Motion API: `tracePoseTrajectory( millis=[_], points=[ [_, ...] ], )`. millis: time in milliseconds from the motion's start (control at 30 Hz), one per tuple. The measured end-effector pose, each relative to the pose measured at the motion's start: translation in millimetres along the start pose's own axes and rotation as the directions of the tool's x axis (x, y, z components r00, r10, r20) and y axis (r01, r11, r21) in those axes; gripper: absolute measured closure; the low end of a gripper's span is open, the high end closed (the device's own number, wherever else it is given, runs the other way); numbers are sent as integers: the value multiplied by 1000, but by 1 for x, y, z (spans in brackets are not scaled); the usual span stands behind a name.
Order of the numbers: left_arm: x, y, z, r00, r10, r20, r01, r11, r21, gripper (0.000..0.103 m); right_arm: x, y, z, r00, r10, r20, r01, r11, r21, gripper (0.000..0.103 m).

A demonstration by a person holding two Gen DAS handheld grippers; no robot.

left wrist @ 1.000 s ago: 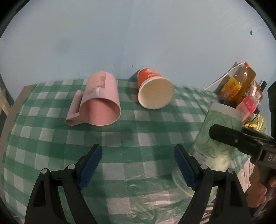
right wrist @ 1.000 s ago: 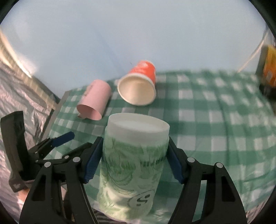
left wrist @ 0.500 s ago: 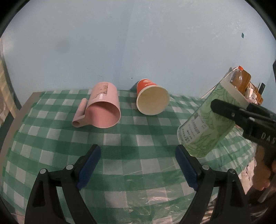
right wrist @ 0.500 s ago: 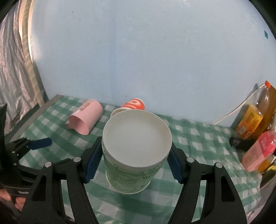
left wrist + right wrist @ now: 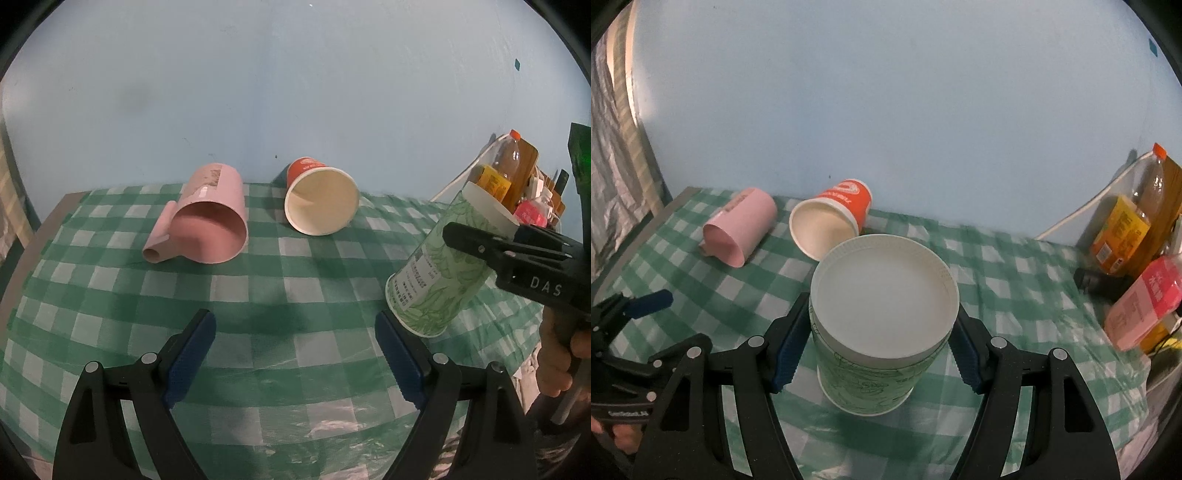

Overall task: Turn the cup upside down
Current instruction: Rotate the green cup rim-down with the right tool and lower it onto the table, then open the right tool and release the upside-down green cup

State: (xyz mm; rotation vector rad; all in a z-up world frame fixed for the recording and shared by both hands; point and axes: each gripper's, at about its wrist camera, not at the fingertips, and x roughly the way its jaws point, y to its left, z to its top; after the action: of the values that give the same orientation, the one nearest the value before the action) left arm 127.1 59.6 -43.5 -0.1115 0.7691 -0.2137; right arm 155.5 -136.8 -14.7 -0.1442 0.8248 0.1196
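Note:
My right gripper [image 5: 881, 354] is shut on a green-patterned paper cup [image 5: 866, 376]. It holds the cup tilted above the checked tablecloth [image 5: 1015, 280], white base toward the camera, mouth toward the cloth. In the left wrist view the same cup [image 5: 439, 280] hangs at the right, leaning, with the right gripper's finger [image 5: 491, 249] across it. My left gripper [image 5: 295, 362] is open and empty over the front of the cloth. A pink mug [image 5: 210, 229] and an orange paper cup [image 5: 319, 206] lie on their sides at the back.
Bottles and a pink carton [image 5: 1141, 306] crowd the right edge by the blue wall, with a white cable behind them. The table's left edge [image 5: 33, 251] shows bare board beside the cloth.
The right gripper lifted the green cup from the cloth and tipped it over, first steeply, now swinging its mouth down toward the table. The left gripper stayed open and drew back slightly.

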Motion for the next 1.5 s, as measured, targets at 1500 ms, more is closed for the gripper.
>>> tracePoseTrajectory(
  millis=[1500],
  points=[
    [-93, -51, -49, 929, 68, 365, -113, 988, 104, 0, -119, 11, -76, 935, -63, 350, 57, 998, 25, 13]
  ],
)
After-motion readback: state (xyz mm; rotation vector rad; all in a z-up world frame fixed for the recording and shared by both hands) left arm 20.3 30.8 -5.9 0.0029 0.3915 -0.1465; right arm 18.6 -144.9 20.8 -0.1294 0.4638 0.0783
